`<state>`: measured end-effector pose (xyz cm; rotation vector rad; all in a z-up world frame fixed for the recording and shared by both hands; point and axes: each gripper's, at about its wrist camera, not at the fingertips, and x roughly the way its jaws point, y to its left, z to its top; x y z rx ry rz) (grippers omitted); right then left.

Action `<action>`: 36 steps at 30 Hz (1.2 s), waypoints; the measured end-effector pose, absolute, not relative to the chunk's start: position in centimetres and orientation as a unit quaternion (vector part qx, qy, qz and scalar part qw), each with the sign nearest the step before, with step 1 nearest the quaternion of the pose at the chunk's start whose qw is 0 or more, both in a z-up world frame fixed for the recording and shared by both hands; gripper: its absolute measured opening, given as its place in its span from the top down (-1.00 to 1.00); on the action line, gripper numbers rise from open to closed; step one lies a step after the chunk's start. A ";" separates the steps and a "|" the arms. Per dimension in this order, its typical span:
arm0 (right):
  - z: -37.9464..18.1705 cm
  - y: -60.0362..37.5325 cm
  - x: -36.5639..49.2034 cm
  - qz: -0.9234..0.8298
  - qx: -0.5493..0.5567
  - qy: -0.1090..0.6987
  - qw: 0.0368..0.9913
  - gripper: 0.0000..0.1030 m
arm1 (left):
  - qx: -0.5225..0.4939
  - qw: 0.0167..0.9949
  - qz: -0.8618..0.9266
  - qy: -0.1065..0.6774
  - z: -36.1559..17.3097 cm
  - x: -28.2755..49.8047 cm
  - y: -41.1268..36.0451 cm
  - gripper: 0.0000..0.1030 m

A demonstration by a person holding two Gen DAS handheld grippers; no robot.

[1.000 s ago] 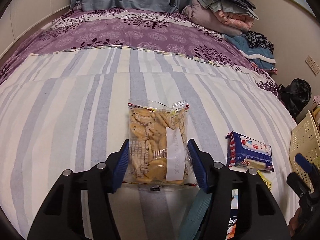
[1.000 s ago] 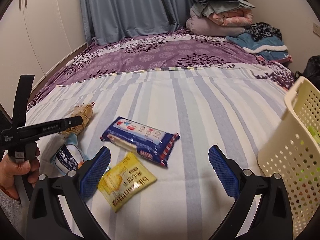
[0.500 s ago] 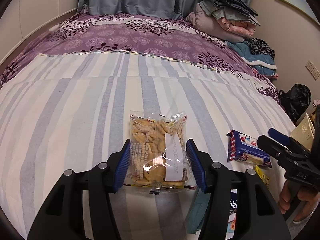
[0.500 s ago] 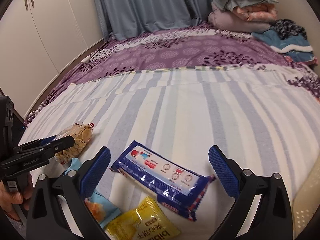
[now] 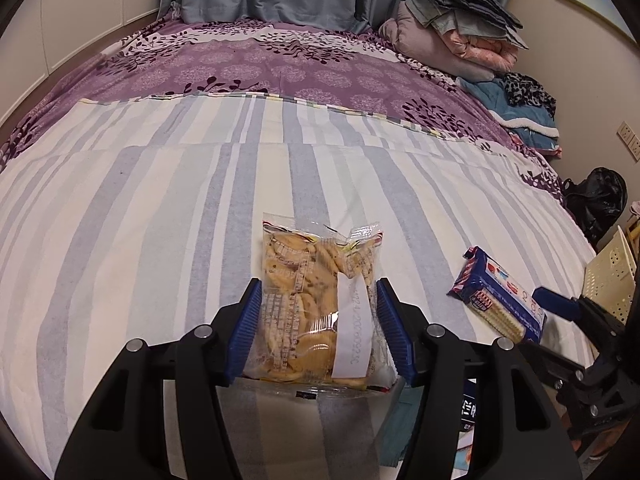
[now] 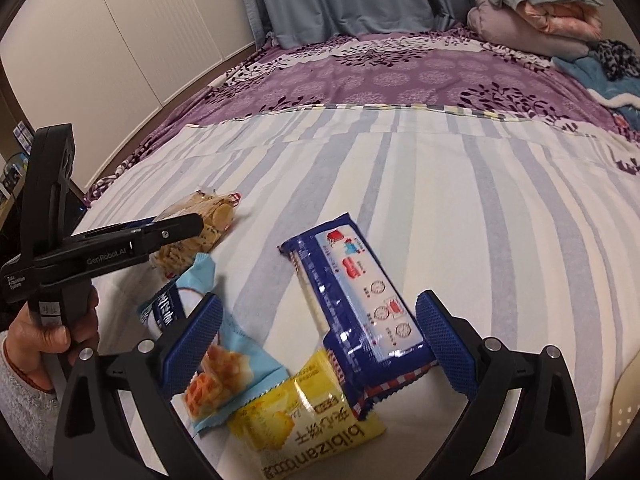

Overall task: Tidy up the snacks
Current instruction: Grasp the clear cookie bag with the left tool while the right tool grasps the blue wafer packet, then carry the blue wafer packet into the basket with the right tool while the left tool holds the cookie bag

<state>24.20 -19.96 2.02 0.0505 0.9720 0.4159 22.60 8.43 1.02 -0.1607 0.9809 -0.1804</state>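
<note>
A clear bag of round crackers [image 5: 318, 312] lies on the striped bedsheet, and my left gripper [image 5: 318, 330] has its blue pads on both sides of it, touching the bag. The bag also shows in the right wrist view [image 6: 198, 232]. My right gripper [image 6: 320, 348] is open above a blue biscuit pack [image 6: 356, 308], which lies between its fingers. The blue pack also shows in the left wrist view [image 5: 498, 306]. A yellow snack pack [image 6: 308, 428] and a light blue snack pack [image 6: 208, 360] lie beside it.
A cream perforated basket [image 5: 610, 276] stands at the bed's right edge. Folded blankets [image 5: 460, 36] are stacked at the far right of the bed. White wardrobe doors [image 6: 120, 40] stand to the left. A black bag [image 5: 596, 204] sits on the floor at right.
My right gripper has moved left and down over the blue biscuit pack, away from the basket. My left gripper has stayed around the cracker bag with its pads closing in slightly.
</note>
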 end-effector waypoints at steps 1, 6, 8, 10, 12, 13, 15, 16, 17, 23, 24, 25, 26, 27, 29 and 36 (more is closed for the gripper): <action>2.0 -19.7 24.4 0.195 0.015 0.463 0.865 -0.68 | -0.074 0.875 -0.086 0.471 0.8 22.8 8.2 -0.14; 0.6 -18.6 26.0 0.178 -0.029 0.478 0.860 -0.39 | -0.059 0.874 -0.085 0.476 0.1 23.5 7.4 -0.15; 0.7 -18.6 25.9 0.176 -0.035 0.475 0.861 -0.28 | -0.059 0.874 -0.085 0.474 0.0 23.7 7.4 -0.15; 0.8 -18.5 25.8 0.168 -0.044 0.475 0.863 -0.16 | -0.056 0.876 -0.084 0.472 0.1 23.7 7.3 -0.12; 0.8 -18.5 25.6 0.163 -0.044 0.476 0.863 -0.09 | -0.050 0.878 -0.080 0.470 0.1 23.6 7.1 -0.09; 0.9 -18.6 25.4 0.159 -0.042 0.477 0.863 -0.06 | -0.045 0.879 -0.079 0.468 0.2 23.5 7.0 -0.08; 1.1 -18.8 25.1 0.154 -0.039 0.476 0.865 0.03 | -0.045 0.880 -0.081 0.466 0.3 23.2 6.9 -0.08; 1.3 -18.9 24.9 0.149 -0.039 0.475 0.866 0.08 | -0.045 0.880 -0.081 0.465 0.4 23.0 6.9 -0.08; 1.4 -19.0 24.7 0.145 -0.040 0.473 0.868 0.10 | -0.046 0.881 -0.081 0.463 0.5 22.8 6.9 -0.07; 3.2 -19.8 23.3 0.127 -0.035 0.456 0.880 0.12 | -0.050 0.891 -0.080 0.445 2.5 21.5 7.2 -0.07; 3.6 -19.9 23.0 0.125 -0.033 0.452 0.883 0.12 | -0.051 0.892 -0.080 0.441 2.8 21.3 7.2 -0.07; 4.1 -20.1 22.7 0.123 -0.032 0.447 0.886 0.12 | -0.051 0.894 -0.081 0.437 3.3 21.0 7.2 -0.07; 4.5 -20.2 22.4 0.122 -0.030 0.443 0.888 0.12 | -0.051 0.896 -0.082 0.433 3.8 20.7 7.1 -0.07; 4.9 -20.3 22.1 0.122 -0.028 0.439 0.890 0.12 | -0.050 0.898 -0.083 0.430 4.2 20.5 7.0 -0.07; 5.8 -20.6 21.5 0.119 -0.026 0.432 0.894 0.12 | -0.048 0.901 -0.087 0.422 5.2 19.9 6.7 -0.07; 9.0 -22.3 19.2 0.101 -0.016 0.405 0.909 0.12 | -0.040 0.911 -0.106 0.396 8.5 17.7 5.0 -0.07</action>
